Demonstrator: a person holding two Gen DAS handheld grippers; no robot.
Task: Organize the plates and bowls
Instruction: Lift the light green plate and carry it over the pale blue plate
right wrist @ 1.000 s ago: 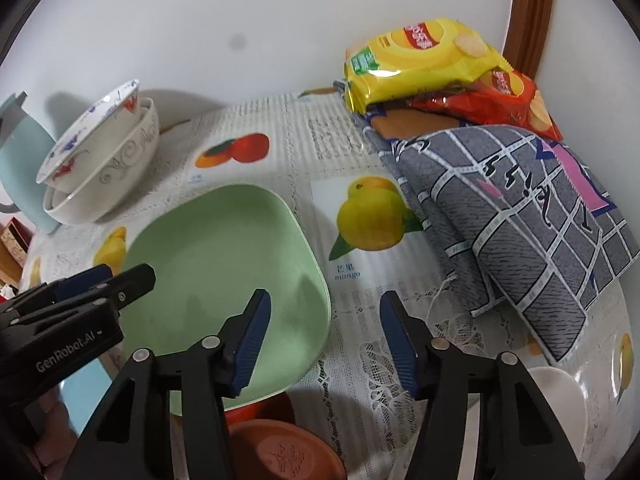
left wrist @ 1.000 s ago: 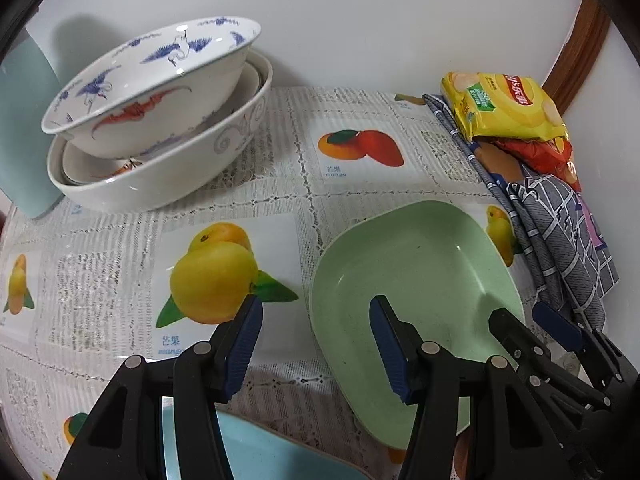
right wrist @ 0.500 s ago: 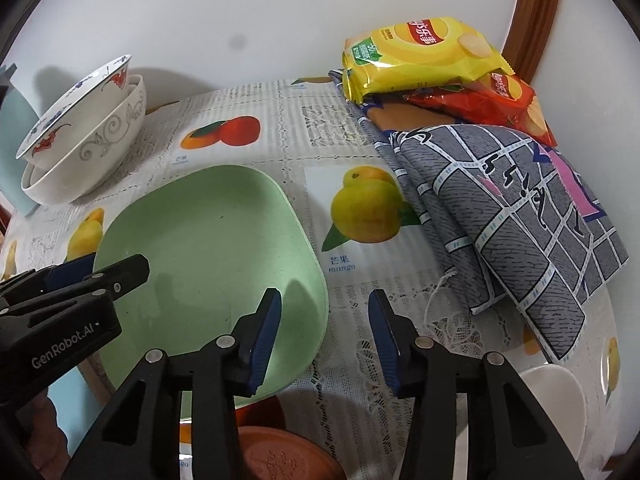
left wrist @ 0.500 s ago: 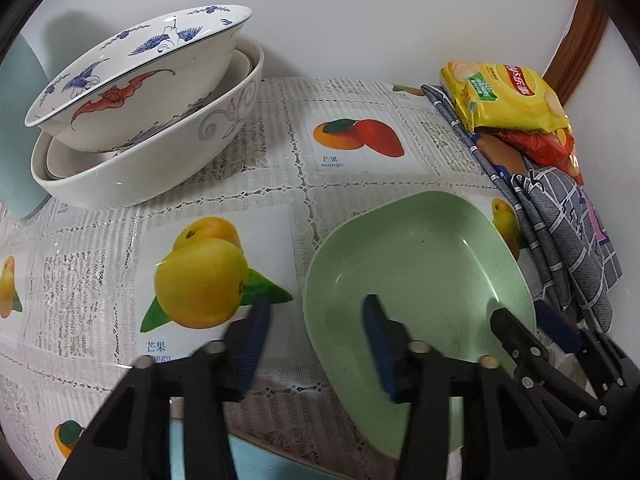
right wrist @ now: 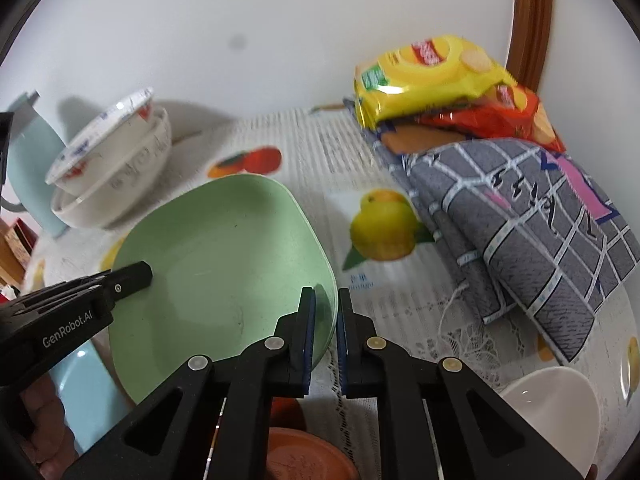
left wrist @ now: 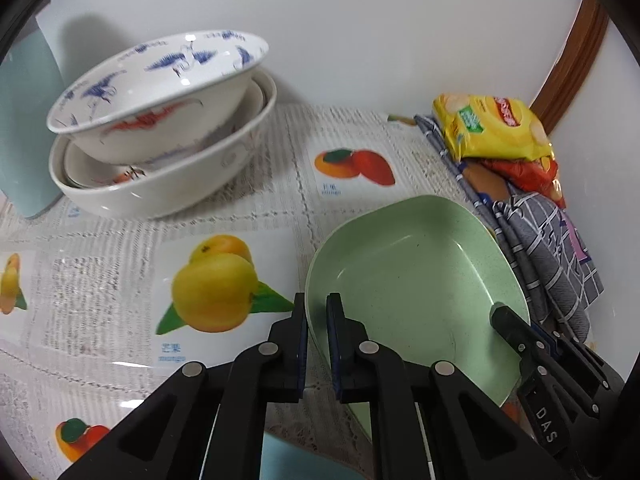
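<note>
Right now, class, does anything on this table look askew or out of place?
Yes. The crane-patterned bowl sits tilted in the larger white bowl instead of nesting flat. Snack bags and a checked cloth are piled by the wall. Both grippers pinch the green plate at opposite rims.

I see my left gripper (left wrist: 317, 316) nearly closed, its jaws clamped from both sides on a thin rim. My right gripper (right wrist: 325, 312) is in the same pose, its jaws pinching the opposite rim. Both point forward, slightly tilted down, facing each other.
</note>
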